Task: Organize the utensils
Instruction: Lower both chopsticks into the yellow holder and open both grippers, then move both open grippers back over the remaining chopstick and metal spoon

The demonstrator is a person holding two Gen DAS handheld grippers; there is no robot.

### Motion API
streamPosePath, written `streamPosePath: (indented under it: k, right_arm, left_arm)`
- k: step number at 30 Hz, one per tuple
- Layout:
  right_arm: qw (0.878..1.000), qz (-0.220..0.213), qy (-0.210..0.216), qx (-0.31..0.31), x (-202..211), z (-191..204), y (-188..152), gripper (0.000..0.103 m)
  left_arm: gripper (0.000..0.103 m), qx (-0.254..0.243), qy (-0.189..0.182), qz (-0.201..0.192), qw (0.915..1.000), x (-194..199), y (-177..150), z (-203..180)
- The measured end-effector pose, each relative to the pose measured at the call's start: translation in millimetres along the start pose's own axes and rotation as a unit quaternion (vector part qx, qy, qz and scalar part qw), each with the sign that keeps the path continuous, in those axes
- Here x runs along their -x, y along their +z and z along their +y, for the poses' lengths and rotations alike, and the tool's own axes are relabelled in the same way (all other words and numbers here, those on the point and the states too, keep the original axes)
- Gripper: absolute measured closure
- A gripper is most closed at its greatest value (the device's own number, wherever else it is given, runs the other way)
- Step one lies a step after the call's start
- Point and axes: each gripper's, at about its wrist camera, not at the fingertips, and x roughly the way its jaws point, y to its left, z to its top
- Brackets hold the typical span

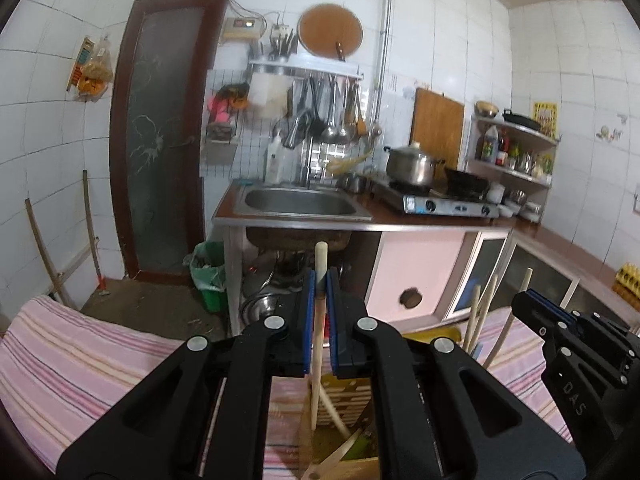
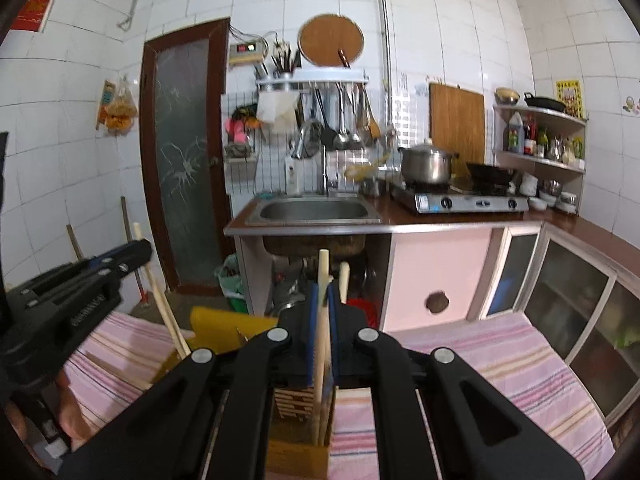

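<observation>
Pale wood sticks, one in each gripper. Left gripper [image 1: 319, 280]: blue pads clamped on an upright stick [image 1: 321, 258] whose rounded top stands above the pads; its shaft runs down between the jaws toward a wooden holder [image 1: 344, 398] on the table below. A curved pale utensil [image 1: 334, 412] leans in the holder just beside that shaft.

Right gripper [image 2: 322, 292]: pads likewise pressed together on a second stick [image 2: 323, 264], upright, top clear of the pads. Its lower part reaches down into the holder [image 2: 298, 400], slatted front visible. Another wooden end [image 2: 344, 276] shows just right of the pads; cannot tell what it belongs to.

Each gripper is visible from the other's camera: the right one at the right edge of the left view [image 1: 532, 304], the left one at the left edge of the right view [image 2: 140, 250], both hovering over the table, near each other.

Table covered by a pink striped cloth [image 1: 80, 352]. A yellow item [image 2: 228, 324] lies on it, between the grippers. Loose pale sticks [image 1: 486, 312] stand slanted near it.

Background: steel sink [image 1: 300, 202], stove [image 1: 444, 200] with pot [image 1: 412, 164], utensils on a wall rack [image 1: 332, 108].
</observation>
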Motion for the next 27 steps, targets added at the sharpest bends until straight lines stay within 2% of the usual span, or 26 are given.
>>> streamPosePath:
  k: [2, 3, 4, 5, 6, 9, 13, 16, 20, 27]
  right_arm:
    - [1.0, 0.01, -0.008, -0.003, 0, -4, -3, 0.096]
    - [1.0, 0.015, -0.01, -0.005, 0, -6, -2, 0.092]
    - [1.0, 0.02, -0.015, -0.01, 2, -9, -1, 0.073]
    - [0.999, 0.02, -0.022, -0.015, 5, -11, 0, 0.057]
    - [0.999, 0.018, -0.03, -0.02, 12, -14, 1, 0.04]
    - [0.998, 0.023, -0.048, -0.015, 25, -19, 4, 0.038]
    - [0.998, 0.027, -0.057, -0.007, 51, -19, 1, 0.021]
    - [0.997, 0.03, -0.064, 0.011, 72, -11, -11, 0.016]
    - [0.997, 0.045, -0.056, 0.016, 94, 3, -36, 0.014]
    - [0.996, 0.07, -0.05, 0.027, 115, 30, -80, 0.014]
  left_arm:
    - [0.091, -0.003, 0.0, 0.009, 1.0, 6, 1, 2]
    - [0.073, -0.002, 0.0, 0.012, 0.9999, 10, 2, 4]
    - [0.059, -0.001, 0.003, 0.013, 0.9999, 20, 5, 7]
    - [0.039, 0.0, 0.007, 0.009, 0.9999, 27, 6, 9]
    - [0.032, 0.0, 0.013, 0.0, 0.9999, 38, 8, 11]
    - [0.023, -0.015, 0.029, 0.001, 0.9995, 66, 12, 16]
    - [0.005, -0.012, 0.05, -0.002, 0.9987, 108, 7, 32]
    - [0.005, -0.003, 0.066, -0.008, 0.9978, 142, -6, 49]
    - [0.005, 0.013, 0.076, 0.011, 0.9969, 166, -31, 70]
    - [0.005, 0.002, 0.114, 0.061, 0.9917, 181, -86, 101]
